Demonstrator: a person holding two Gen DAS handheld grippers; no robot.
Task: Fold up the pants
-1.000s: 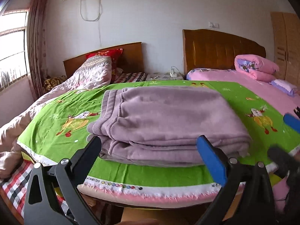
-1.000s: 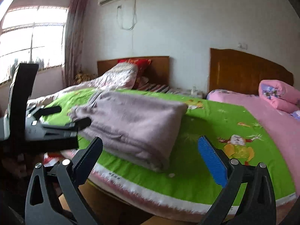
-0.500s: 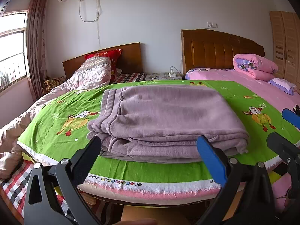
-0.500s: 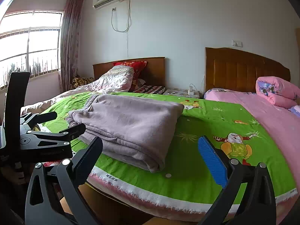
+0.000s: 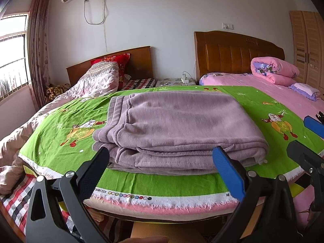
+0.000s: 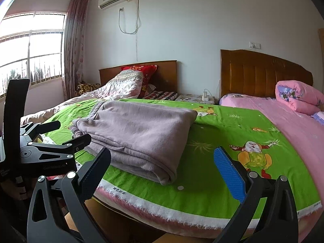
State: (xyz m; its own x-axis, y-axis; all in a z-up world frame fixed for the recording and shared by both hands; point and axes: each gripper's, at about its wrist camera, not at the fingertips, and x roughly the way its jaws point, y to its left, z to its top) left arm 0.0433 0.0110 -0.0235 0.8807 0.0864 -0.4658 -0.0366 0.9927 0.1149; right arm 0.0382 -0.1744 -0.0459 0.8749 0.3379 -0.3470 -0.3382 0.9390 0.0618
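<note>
The pants [image 5: 178, 129] lie folded in a stack on the green sheet [image 5: 60, 125], near its front edge. Left gripper [image 5: 162, 168] and right gripper [image 6: 164, 166] are both spread, holding nothing — clear of the cloth. Risk: a careless nudge could slide the upper layers askew.
</note>
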